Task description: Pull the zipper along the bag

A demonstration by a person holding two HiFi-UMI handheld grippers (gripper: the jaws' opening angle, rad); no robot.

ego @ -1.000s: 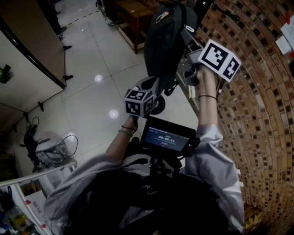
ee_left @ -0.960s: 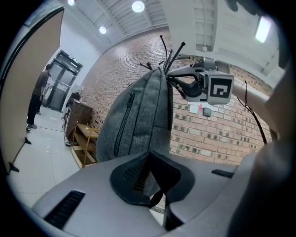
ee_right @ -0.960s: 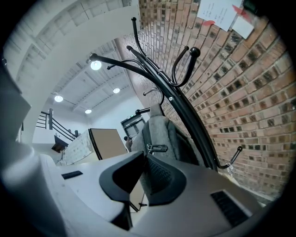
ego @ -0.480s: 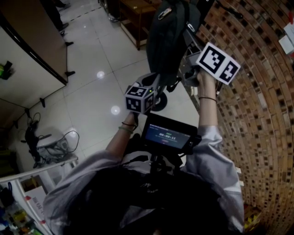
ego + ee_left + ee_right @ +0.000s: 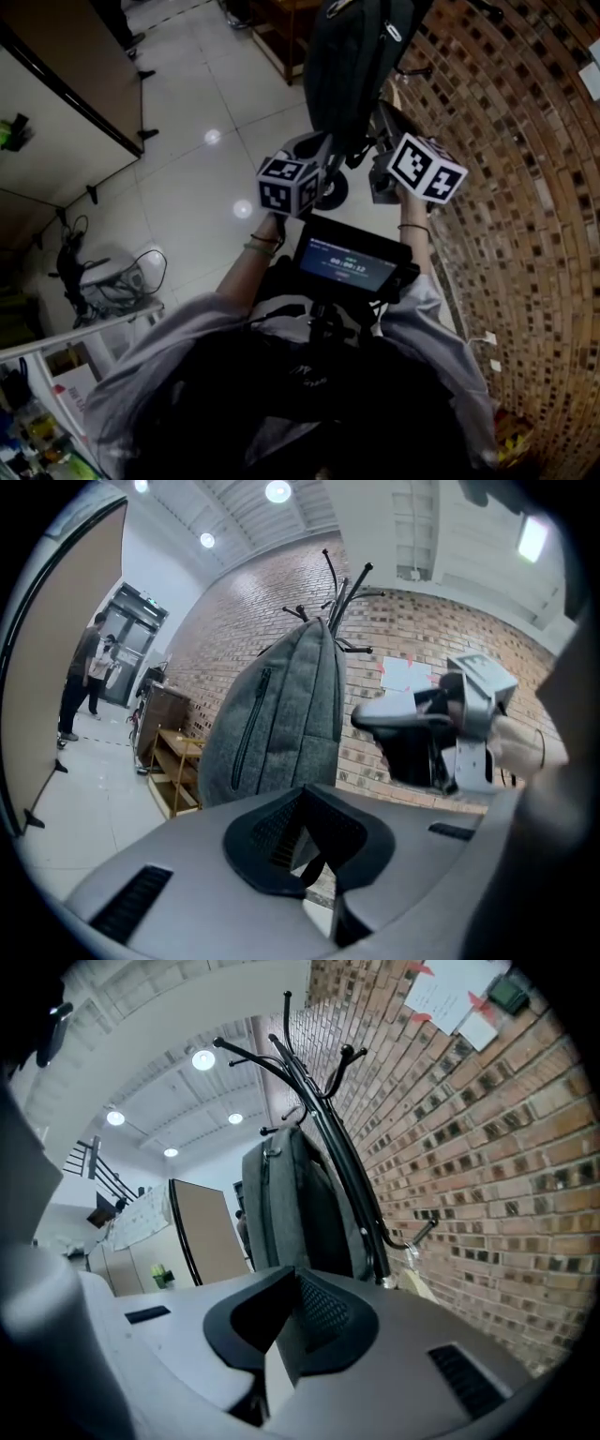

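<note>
Presently: one bag [image 5: 354, 66], grey woven fabric, rounded teardrop outline, hangs upright from a coat rack [image 5: 324, 1129] of thin black bent metal rods with knobbed tips. One dark zipper [image 5: 250, 724] runs down the bag's front panel as a long, slightly slanted line.

Claws, count two.
- Left claw [image 5: 305, 847]: smooth grey shell, dark ribbed pads. Jaws drawn nearly together, pinching a thin dark strap [image 5: 309, 867] in the slit. In the head view it sits right at the bag's lower end.
- Right claw [image 5: 279, 1340]: same build. Jaws together, nothing between them. It sits just beside the bag's lower right, apart from the fabric, and points up along the bag and rack.

Each claw carries one white cube printed with black square markers; two cubes in all. The two claws are near each other, with the bag's bottom between them.

Surroundings:
- Brick wall [image 5: 525, 234], rough, red-brown with pale joints, close on the right of the bag and rack; little room on that side.
- Floor [image 5: 187, 187], glossy pale tiles reflecting ceiling lights; wide open to the left of the bag.
- One brown flat partition panel [image 5: 56, 84], well apart on the far left.
- One low wooden shelf [image 5: 173, 771] behind the bag.
- One dark rectangular screen [image 5: 352, 267] with lit readout, just below the claws, at the person's chest.
</note>
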